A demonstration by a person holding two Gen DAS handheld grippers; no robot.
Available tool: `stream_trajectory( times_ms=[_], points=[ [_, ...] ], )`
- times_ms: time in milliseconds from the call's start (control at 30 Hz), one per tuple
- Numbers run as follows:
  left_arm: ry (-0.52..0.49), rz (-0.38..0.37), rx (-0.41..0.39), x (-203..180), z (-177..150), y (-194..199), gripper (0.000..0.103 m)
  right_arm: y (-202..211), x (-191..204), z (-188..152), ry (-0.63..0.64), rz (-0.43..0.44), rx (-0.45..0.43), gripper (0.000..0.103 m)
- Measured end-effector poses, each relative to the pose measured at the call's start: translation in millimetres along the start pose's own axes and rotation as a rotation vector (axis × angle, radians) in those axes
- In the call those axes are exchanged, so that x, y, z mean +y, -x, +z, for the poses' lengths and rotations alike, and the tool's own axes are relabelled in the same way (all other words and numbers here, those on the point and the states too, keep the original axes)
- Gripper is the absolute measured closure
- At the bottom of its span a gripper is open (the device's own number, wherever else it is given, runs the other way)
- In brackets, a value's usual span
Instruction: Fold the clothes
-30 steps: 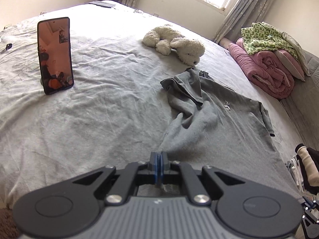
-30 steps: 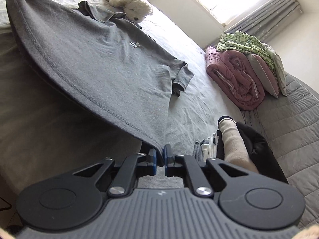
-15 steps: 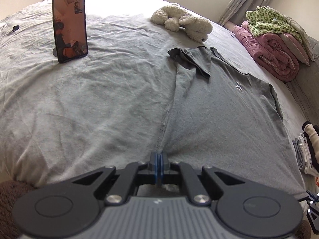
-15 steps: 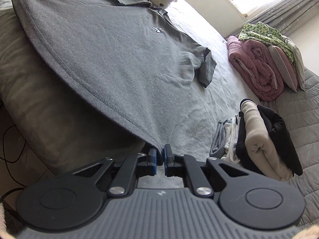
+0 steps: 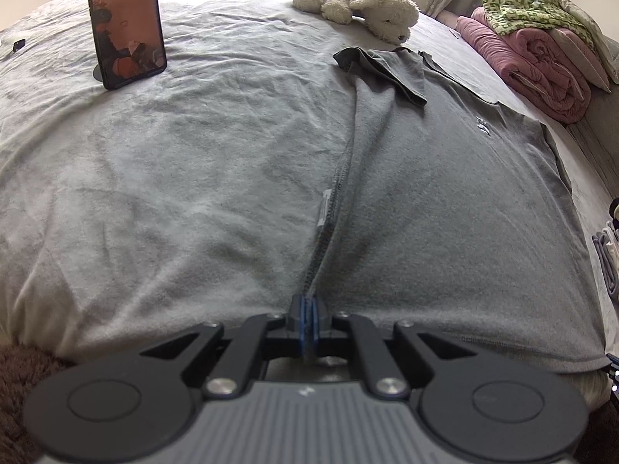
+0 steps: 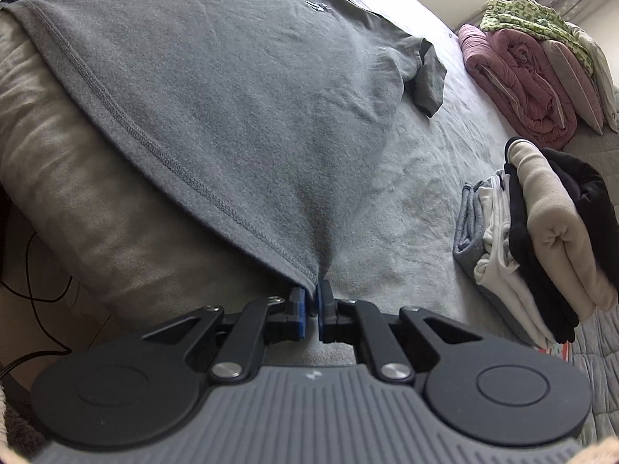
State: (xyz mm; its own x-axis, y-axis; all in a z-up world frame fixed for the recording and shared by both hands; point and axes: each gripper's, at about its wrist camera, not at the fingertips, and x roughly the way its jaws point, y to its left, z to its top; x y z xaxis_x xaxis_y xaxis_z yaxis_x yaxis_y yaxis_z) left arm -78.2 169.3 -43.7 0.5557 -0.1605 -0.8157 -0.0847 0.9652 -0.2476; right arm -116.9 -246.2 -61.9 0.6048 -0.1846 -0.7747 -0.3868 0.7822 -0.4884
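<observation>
A grey polo shirt (image 5: 445, 178) lies spread front up on the grey bed sheet (image 5: 174, 178), collar far, hem at the near bed edge. My left gripper (image 5: 308, 305) is shut on the shirt's left hem corner. One sleeve (image 5: 387, 69) is folded over the chest. In the right wrist view the shirt (image 6: 232, 96) stretches away, and my right gripper (image 6: 311, 295) is shut on its right hem corner at the bed edge. The other sleeve (image 6: 427, 77) lies flat to the right.
A phone (image 5: 125, 25) stands propped at far left. A white plush dog (image 5: 359, 4) lies beyond the collar. Rolled pink bedding (image 6: 522, 77) with a green cloth sits at far right. A stack of folded clothes (image 6: 534, 239) lies right of the shirt. Cables (image 6: 35, 270) run over the floor.
Both grippers pulled the hem back toward the near bed edge and lowered it. The shirt went from bunched and lifted to spread flat on the bed.
</observation>
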Motion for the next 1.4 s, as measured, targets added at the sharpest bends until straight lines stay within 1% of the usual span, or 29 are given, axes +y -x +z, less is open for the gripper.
stream_trajectory(
  times_ms=[33, 100, 167, 200, 233, 267, 300, 367, 433, 467, 533, 667, 733, 833, 900, 1000, 1133, 1200, 1267, 1333, 1400],
  points=[
    [-0.008, -0.006, 0.000, 0.4, 1.3, 0.7, 0.094, 0.9, -0.6, 0.6, -0.005, 0.002, 0.002, 0.095],
    [-0.009, -0.020, 0.003, 2.2, 4.5, 3.2, 0.092, 3.7, -2.7, 1.9, -0.018, 0.009, 0.004, 0.093],
    [-0.009, -0.030, 0.004, 3.9, 8.2, 6.1, 0.079, 8.2, -7.9, 3.5, -0.041, 0.026, 0.005, 0.087],
    [-0.012, -0.030, -0.001, 4.3, 10.4, 7.9, 0.075, 10.5, -11.1, 4.6, -0.051, 0.036, 0.002, 0.083],
    [-0.020, -0.029, -0.012, 4.0, 13.2, 10.0, 0.068, 12.7, -14.4, 5.7, -0.061, 0.045, -0.002, 0.074],
    [-0.033, -0.027, -0.025, 3.1, 17.1, 11.6, 0.063, 14.9, -17.6, 6.9, -0.070, 0.055, -0.007, 0.069],
    [-0.047, -0.027, -0.037, 2.1, 21.2, 12.6, 0.061, 16.8, -20.8, 9.1, -0.081, 0.065, -0.011, 0.065],
    [-0.076, -0.027, -0.061, -0.1, 29.5, 13.8, 0.054, 20.4, -27.2, 13.9, -0.102, 0.086, -0.020, 0.065],
    [-0.111, -0.028, -0.085, -4.3, 40.8, 9.7, 0.048, 24.0, -33.6, 18.7, -0.124, 0.107, -0.029, 0.065],
    [-0.130, -0.029, -0.097, -6.7, 46.8, 6.1, 0.047, 25.7, -36.8, 21.1, -0.135, 0.118, -0.034, 0.065],
    [-0.167, -0.038, -0.121, -11.0, 56.4, -3.0, 0.045, 25.8, -43.5, 30.1, -0.157, 0.135, -0.042, 0.065],
    [-0.209, -0.049, -0.128, -18.0, 79.6, -30.3, 0.045, 24.9, -55.6, 47.0, -0.172, 0.168, -0.042, 0.065],
    [-0.226, -0.052, -0.135, -21.0, 91.1, -42.0, 0.045, 26.4, -61.4, 51.0, -0.160, 0.169, -0.026, 0.063],
    [-0.280, -0.047, -0.161, -26.8, 110.7, -62.4, 0.042, 28.2, -71.8, 52.7, -0.157, 0.154, 0.002, 0.061],
    [-0.314, -0.035, -0.173, -29.5, 124.2, -77.4, 0.041, 30.5, -79.8, 52.5, -0.177, 0.151, 0.017, 0.060],
    [-0.316, -0.030, -0.180, -27.9, 147.1, -98.3, 0.041, 36.1, -91.1, 52.4, -0.210, 0.146, 0.031, 0.060],
    [-0.294, -0.082, -0.220, -21.6, 178.1, -119.4, 0.042, 43.9, -102.9, 55.7, -0.249, 0.130, 0.044, 0.059],
    [-0.286, -0.114, -0.228, -18.6, 191.9, -128.8, 0.044, 43.9, -106.6, 59.3, -0.283, 0.145, 0.041, 0.059],
    [-0.290, -0.145, -0.234, -16.4, 205.4, -138.1, 0.051, 39.2, -107.6, 67.0, -0.325, 0.181, 0.033, 0.059],
    [-0.317, -0.171, -0.243, -15.4, 217.7, -146.8, 0.052, 29.6, -103.7, 80.5, -0.351, 0.220, 0.014, 0.059],
    [-0.346, -0.207, -0.254, -13.3, 223.8, -154.8, 0.058, 18.7, -97.1, 95.1, -0.369, 0.262, -0.006, 0.059]
  ],
)
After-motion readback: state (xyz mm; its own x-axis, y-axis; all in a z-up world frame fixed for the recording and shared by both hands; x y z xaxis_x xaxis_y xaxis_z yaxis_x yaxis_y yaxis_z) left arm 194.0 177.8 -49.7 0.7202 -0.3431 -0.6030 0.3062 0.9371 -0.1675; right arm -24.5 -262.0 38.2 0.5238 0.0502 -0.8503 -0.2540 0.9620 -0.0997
